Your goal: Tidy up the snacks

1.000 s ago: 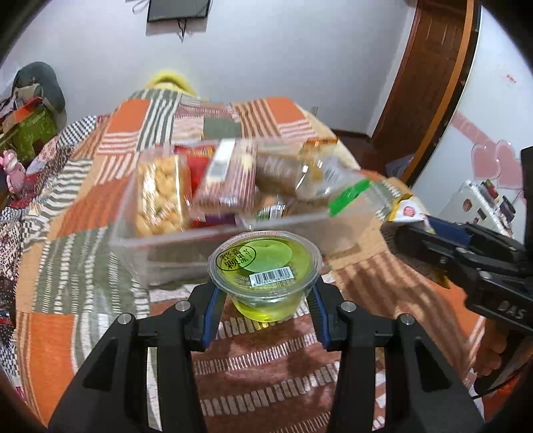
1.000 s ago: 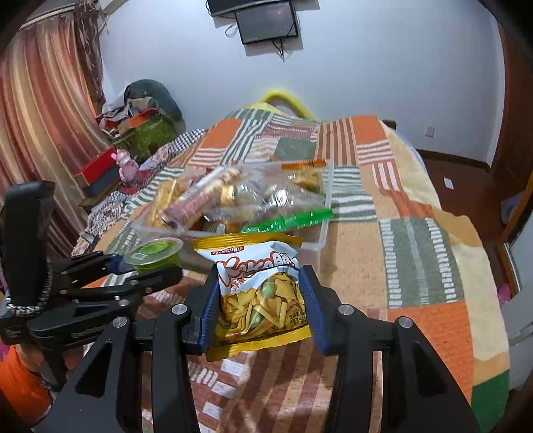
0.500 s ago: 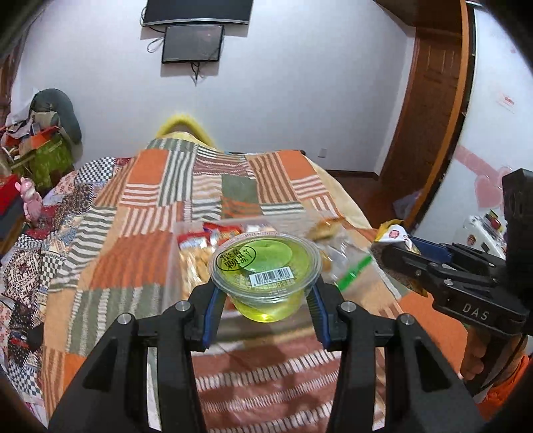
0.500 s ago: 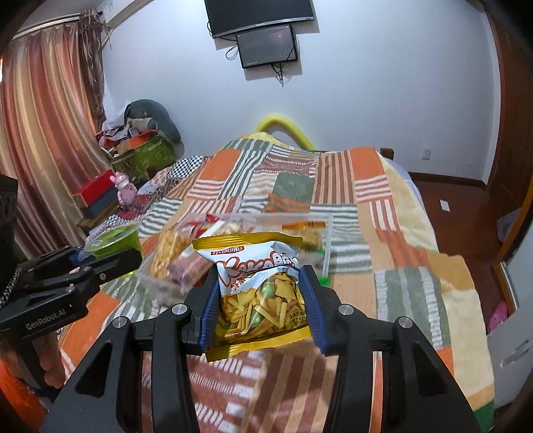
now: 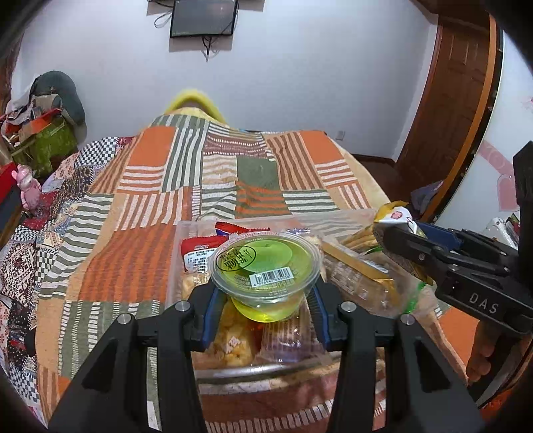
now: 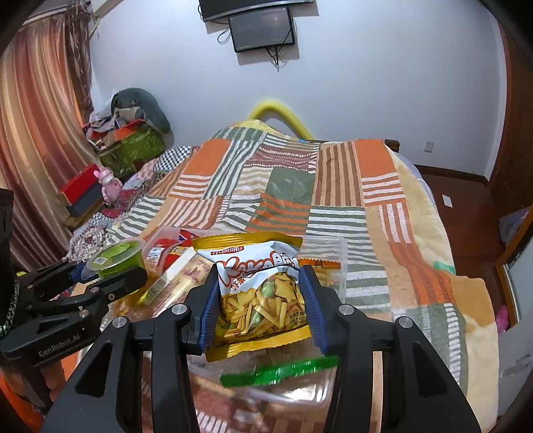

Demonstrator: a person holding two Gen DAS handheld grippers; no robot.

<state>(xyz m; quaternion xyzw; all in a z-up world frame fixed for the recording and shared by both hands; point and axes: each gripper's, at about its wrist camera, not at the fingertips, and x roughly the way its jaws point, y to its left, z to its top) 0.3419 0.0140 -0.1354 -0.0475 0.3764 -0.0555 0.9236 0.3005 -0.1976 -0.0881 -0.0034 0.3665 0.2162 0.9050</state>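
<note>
The jelly cup [image 5: 266,269] sits pinched between the blue pads of the left gripper [image 5: 265,318], held above the clear bin [image 5: 186,229] of snacks. Its lid shows a green apple, a round black stamp of East Asian characters and a white barcode sticker; the jelly below is yellow-green. The chip bag [image 6: 263,293] is clamped between the pads of the right gripper [image 6: 261,306], also over the bin; it is white and gold, printed "KAKA" in orange with more letters creased out of reading, and small characters above. Through its window show yellow chips and green peas.

In the bin lie a red packet [image 5: 206,248] with white print, a pack of puffed bites [image 5: 233,339] and a long bar [image 5: 356,263] in clear wrap. A green strip [image 6: 276,369] lies across the near rim in the right view. The right gripper's body reads "DAS"; the left's reads "GenRobot.AI".

The bin rests on a patchwork blanket [image 5: 146,206] of orange, green and striped squares covering a bed, with a yellow headboard [image 6: 279,113] at the far end. A dark screen [image 5: 201,16] hangs on the white wall. Curtains [image 6: 36,133] and a heap of boxes [image 6: 130,146] stand on the left, a wooden door [image 5: 456,86] on the right.

Blanket lies open beyond the bin's far rim and to both its sides; the two grippers are near each other, side by side over the bin.
</note>
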